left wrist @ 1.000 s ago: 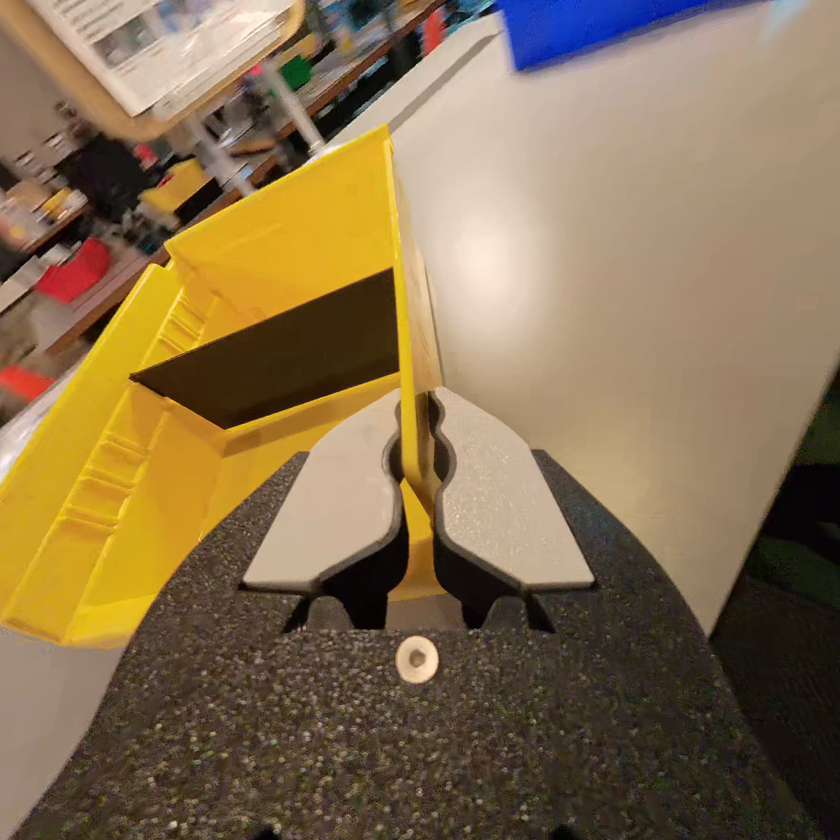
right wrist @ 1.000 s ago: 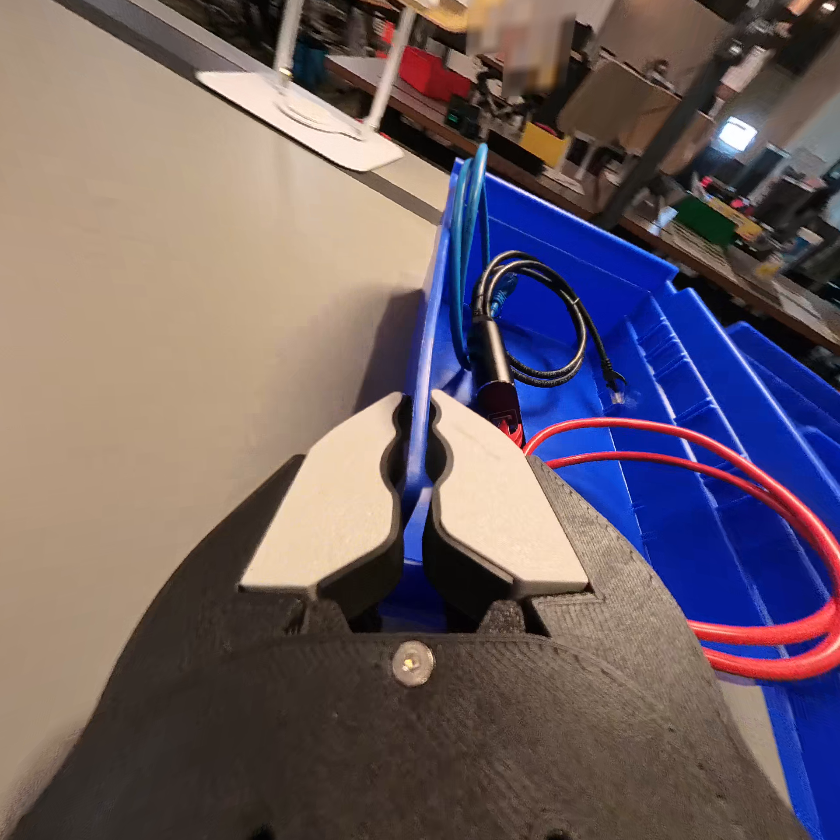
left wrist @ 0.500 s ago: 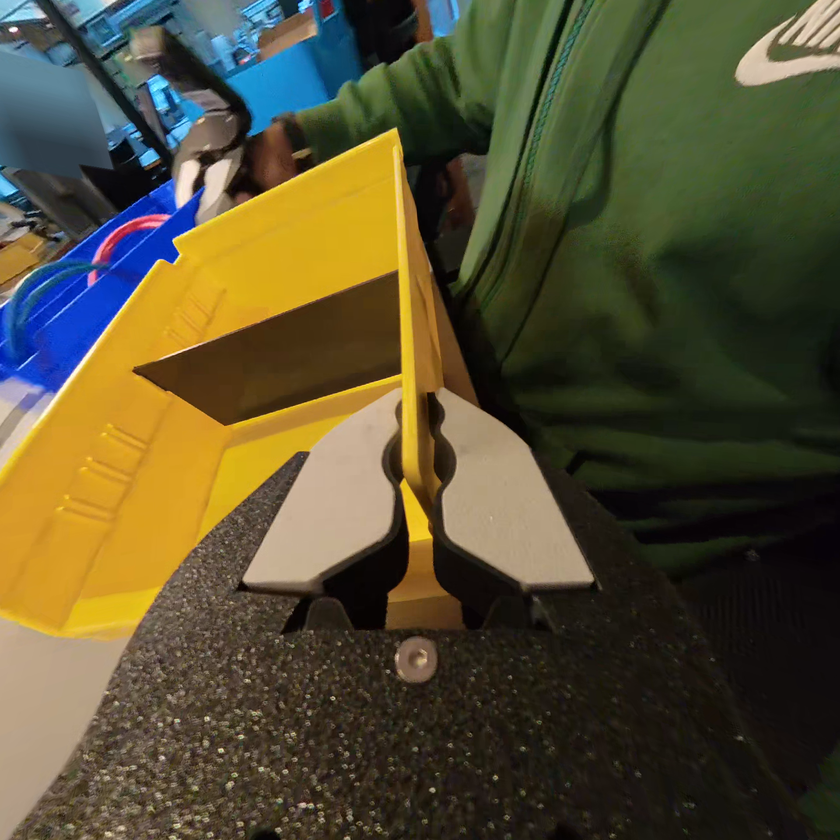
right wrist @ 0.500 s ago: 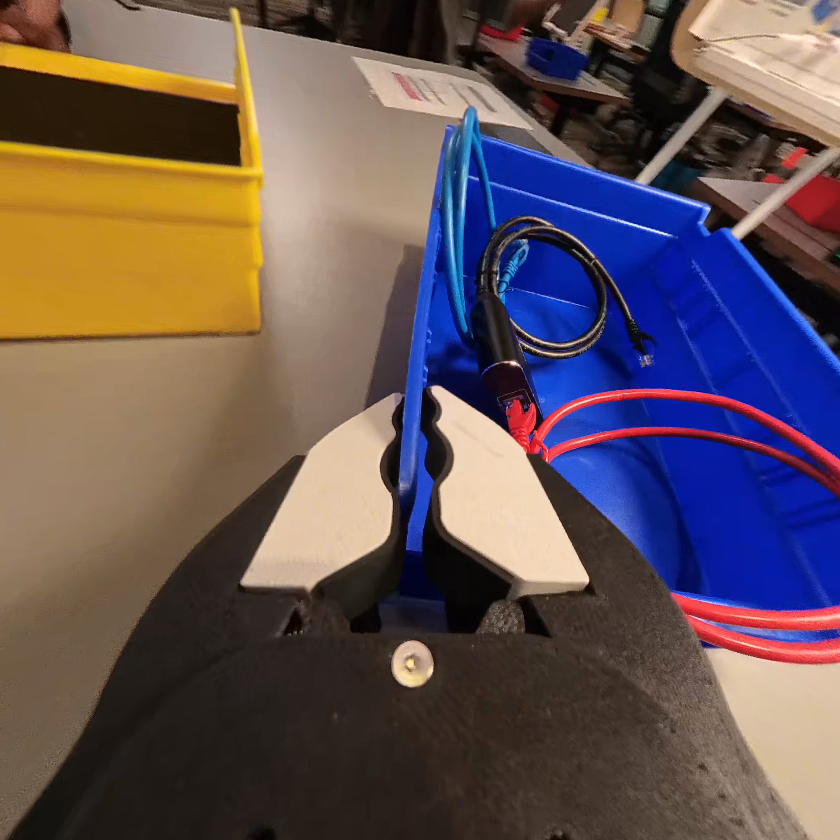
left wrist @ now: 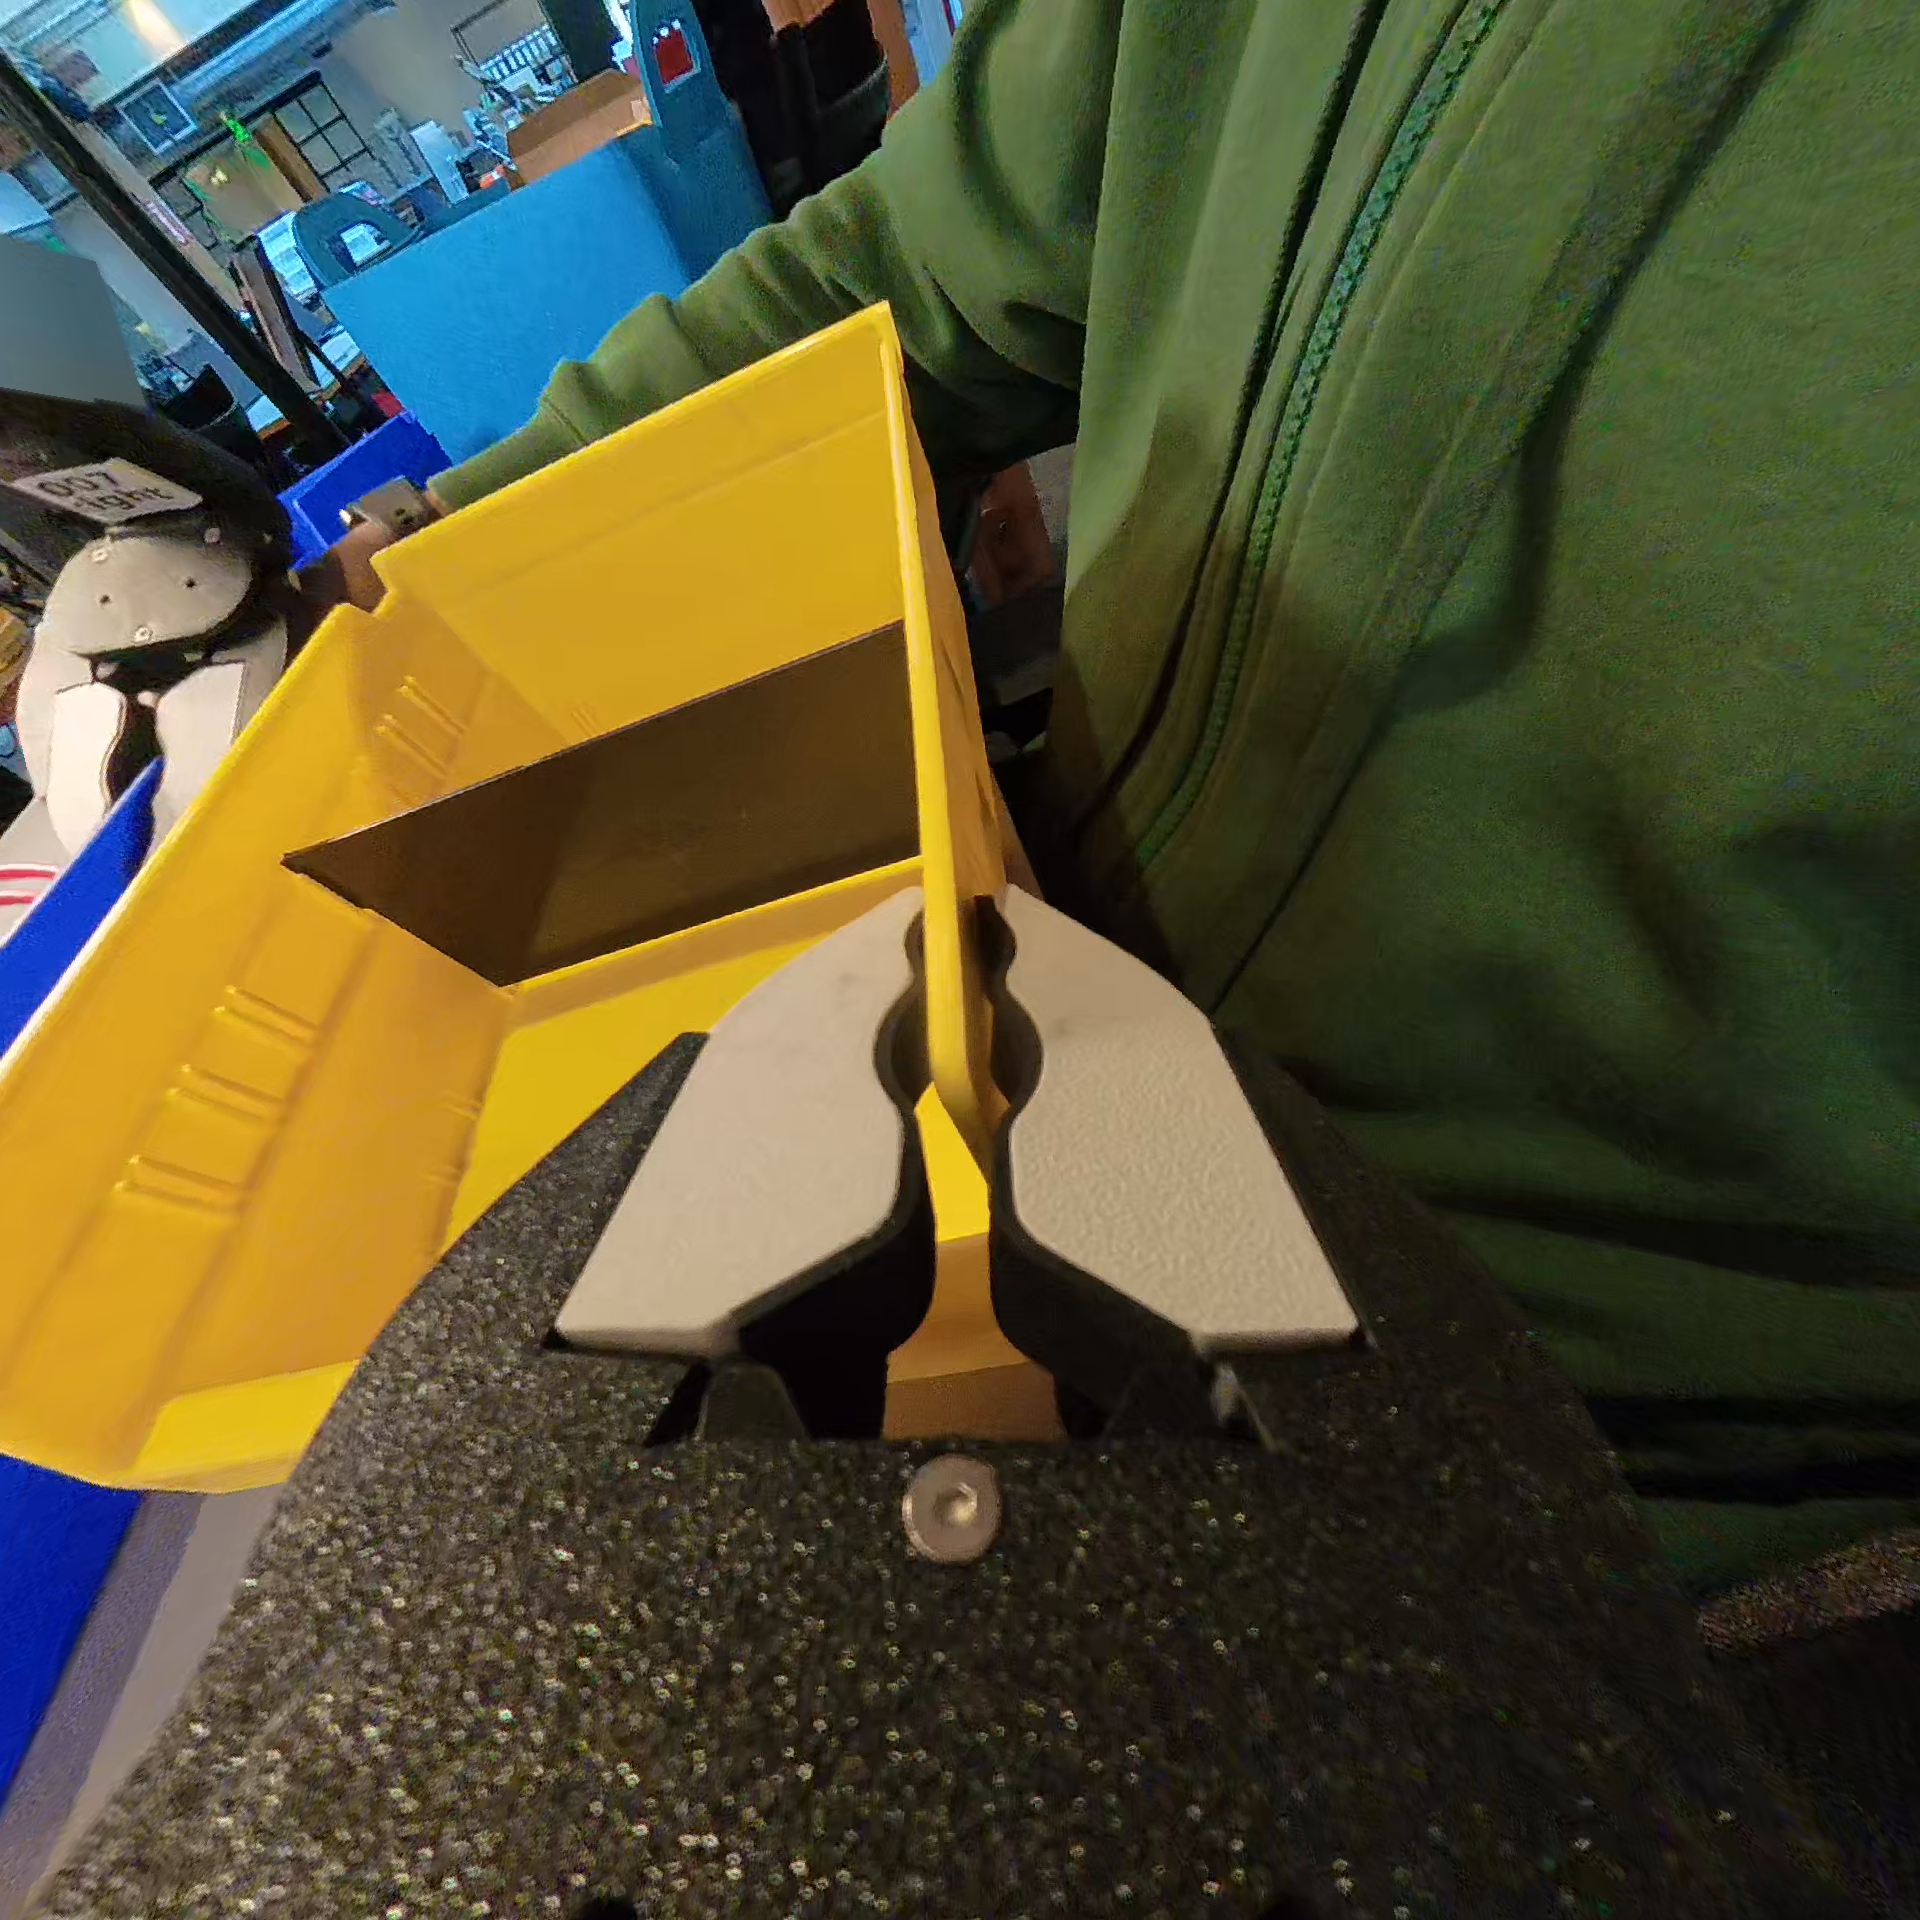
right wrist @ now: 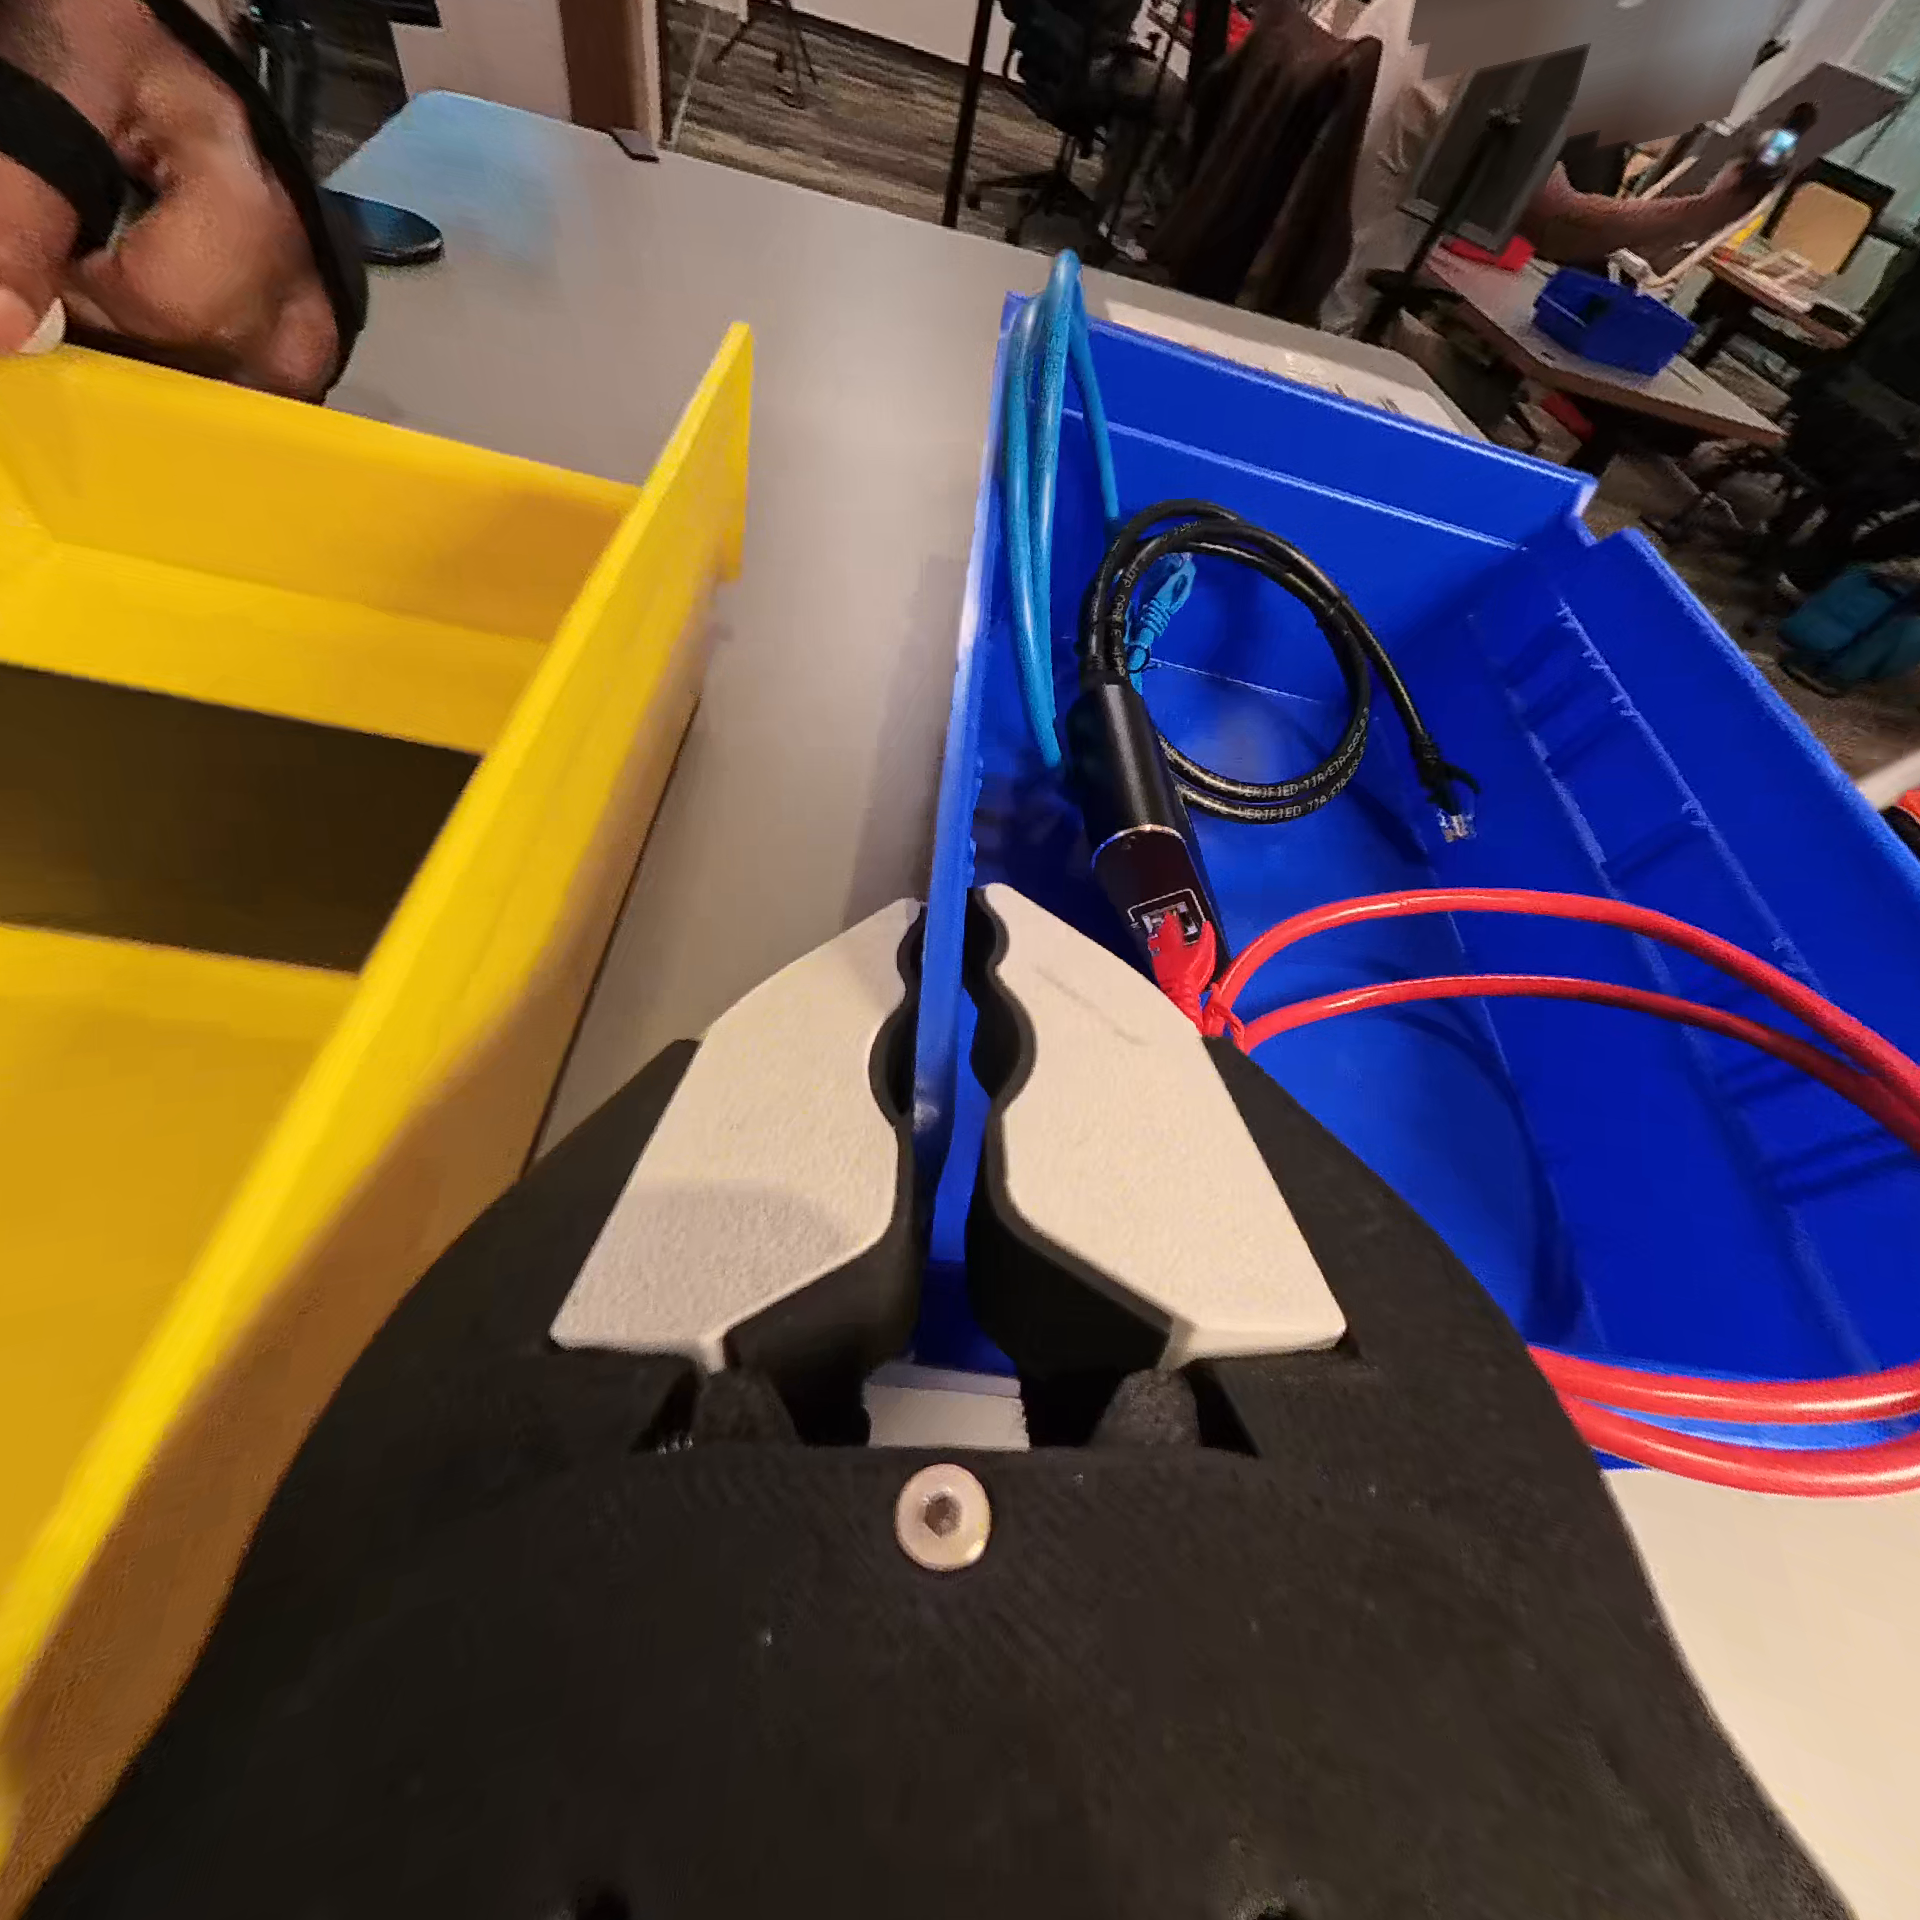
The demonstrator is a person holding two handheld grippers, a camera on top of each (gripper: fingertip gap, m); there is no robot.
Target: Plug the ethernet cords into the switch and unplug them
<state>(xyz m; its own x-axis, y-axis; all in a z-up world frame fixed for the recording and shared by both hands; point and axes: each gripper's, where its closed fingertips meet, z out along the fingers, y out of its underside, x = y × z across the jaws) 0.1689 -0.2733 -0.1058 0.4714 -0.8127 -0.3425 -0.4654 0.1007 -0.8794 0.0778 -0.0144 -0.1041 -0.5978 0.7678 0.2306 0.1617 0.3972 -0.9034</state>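
Note:
My left gripper (left wrist: 951, 920) is shut on the right wall of a yellow bin (left wrist: 665, 561) with a black divider (left wrist: 686, 790) across it. My right gripper (right wrist: 948, 904) is shut on the left wall of a blue bin (right wrist: 1299, 457). In the blue bin lie a blue cord (right wrist: 1039, 499), a coiled black cord (right wrist: 1320, 644) and a looped red cord (right wrist: 1558, 935). The red cord's plug (right wrist: 1179, 951) sits in the end of a dark cylindrical device (right wrist: 1127, 758). The right gripper (left wrist: 127, 758) also shows far left in the left wrist view.
The yellow bin (right wrist: 499, 790) stands close to the left of the blue bin on the grey table (right wrist: 831, 540). A hand (right wrist: 177, 229) is at its far end. A person in a green hoodie (left wrist: 1507, 675) fills the right of the left wrist view. Some 30 cm of space lies between my two pairs of fingers.
Both grippers have swung round with their bins still held. The yellow bin has come up beside the blue bin. The left view has turned from the table to the person.

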